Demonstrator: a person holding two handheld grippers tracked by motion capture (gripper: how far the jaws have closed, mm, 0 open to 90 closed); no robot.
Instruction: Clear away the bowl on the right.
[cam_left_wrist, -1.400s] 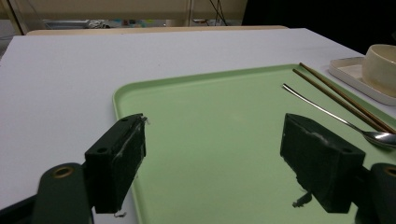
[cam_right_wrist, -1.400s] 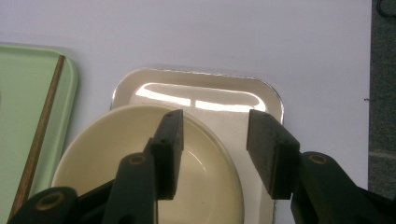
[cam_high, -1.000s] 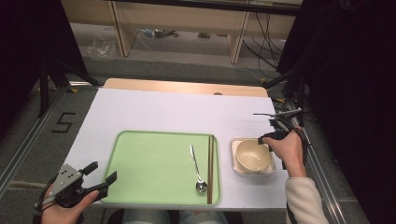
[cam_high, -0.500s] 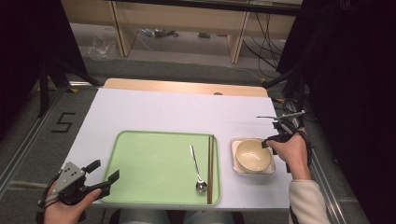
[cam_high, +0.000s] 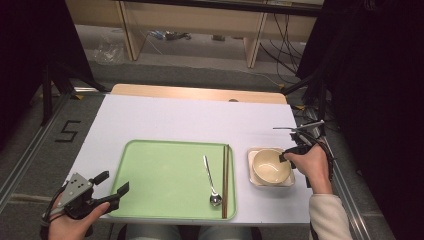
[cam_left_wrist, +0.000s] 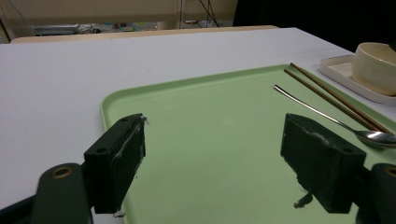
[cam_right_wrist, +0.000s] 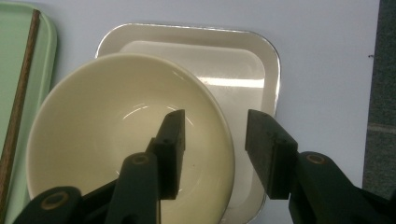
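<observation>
A cream bowl (cam_high: 267, 167) sits on a small white square plate (cam_high: 252, 152) right of the green tray (cam_high: 165, 175). My right gripper (cam_high: 286, 155) points down at the bowl's right rim. In the right gripper view its jaws straddle the bowl (cam_right_wrist: 116, 140) rim, one inside and one outside; the right gripper (cam_right_wrist: 215, 121) is open, its jaws have just been closing slightly, and the pads are not pressing. My left gripper (cam_high: 112, 182) hovers open at the tray's near left corner, and nothing lies between the jaws of the left gripper (cam_left_wrist: 215, 140).
On the tray's right side lie a metal spoon (cam_high: 210, 175) and brown chopsticks (cam_high: 225, 180); the left gripper view also shows the spoon (cam_left_wrist: 327, 116) and chopsticks (cam_left_wrist: 327, 91). A white mat covers the table. Dark frame rails run along both table sides.
My right hand has shifted slightly nearer over the bowl's right rim. The left gripper has stayed in place.
</observation>
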